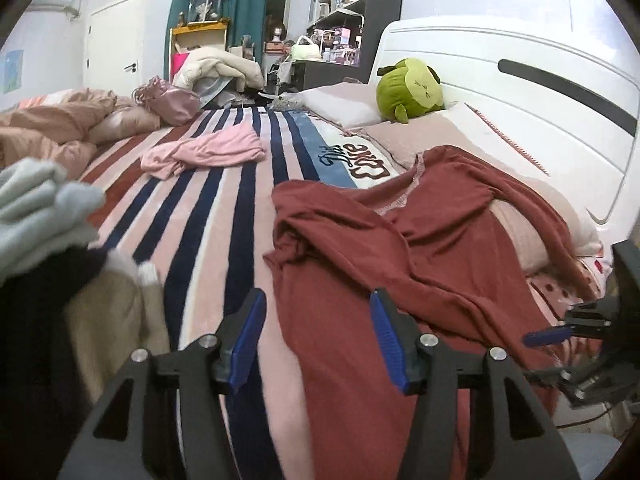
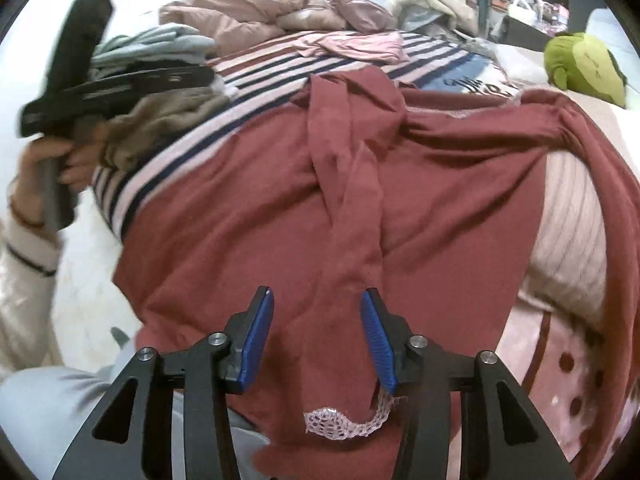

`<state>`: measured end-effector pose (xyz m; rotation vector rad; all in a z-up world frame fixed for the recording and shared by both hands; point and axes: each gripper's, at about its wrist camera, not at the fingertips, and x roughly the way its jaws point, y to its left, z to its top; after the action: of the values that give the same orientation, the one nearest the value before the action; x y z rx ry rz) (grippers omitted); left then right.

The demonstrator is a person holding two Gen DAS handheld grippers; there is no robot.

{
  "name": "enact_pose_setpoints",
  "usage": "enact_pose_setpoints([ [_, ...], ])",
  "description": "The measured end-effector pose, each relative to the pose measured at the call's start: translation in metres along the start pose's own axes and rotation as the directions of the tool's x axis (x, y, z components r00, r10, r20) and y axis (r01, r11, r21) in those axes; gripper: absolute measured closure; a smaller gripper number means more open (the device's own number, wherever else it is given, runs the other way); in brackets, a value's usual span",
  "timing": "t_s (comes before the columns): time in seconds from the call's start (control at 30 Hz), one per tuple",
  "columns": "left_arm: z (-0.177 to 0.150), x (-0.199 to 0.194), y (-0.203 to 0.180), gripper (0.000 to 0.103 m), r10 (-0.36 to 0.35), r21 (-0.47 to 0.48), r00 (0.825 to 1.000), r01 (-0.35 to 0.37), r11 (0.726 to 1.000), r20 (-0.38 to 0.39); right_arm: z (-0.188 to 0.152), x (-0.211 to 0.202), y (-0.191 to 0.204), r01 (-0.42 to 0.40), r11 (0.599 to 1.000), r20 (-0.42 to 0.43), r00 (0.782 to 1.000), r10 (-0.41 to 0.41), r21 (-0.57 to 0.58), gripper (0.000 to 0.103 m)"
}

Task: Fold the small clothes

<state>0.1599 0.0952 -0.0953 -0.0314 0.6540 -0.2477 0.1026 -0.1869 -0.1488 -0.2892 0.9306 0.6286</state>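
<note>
Even indoor light — fisheye-warped edges, slight motion blur.

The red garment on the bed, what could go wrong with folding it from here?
1. The red garment lies bunched, one sleeve twisted across its front; folding now may trap creases.
2. Both the right gripper and left gripper look open above the cloth, so a hasty close may catch several layers.
3. Its far side drapes over a pillow, so pulling could drag it askew.

Black claw (image 2: 316, 336) – blue pads, silver screws
</note>
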Motion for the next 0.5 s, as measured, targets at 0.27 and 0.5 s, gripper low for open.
enact_pose_setpoints([
  [0.27, -0.012, -0.004, -0.011, 0.053, -0.070, -0.033, 0.997, 0.069, 0.997, -0.025, -0.018, -0.028, -0.038, 0.027, 0.983, 0.074, 0.996, -0.041, 0.183, 0.101],
  [0.5, -0.019, 0.046, -0.037, 0.050, -0.291, -0.092, 0.948, 0.281, 0.955, -0.132, -0.043, -0.035, -0.077, 0.044, 0.948, 0.076, 0.995, -0.071, 0.317, 0.098],
])
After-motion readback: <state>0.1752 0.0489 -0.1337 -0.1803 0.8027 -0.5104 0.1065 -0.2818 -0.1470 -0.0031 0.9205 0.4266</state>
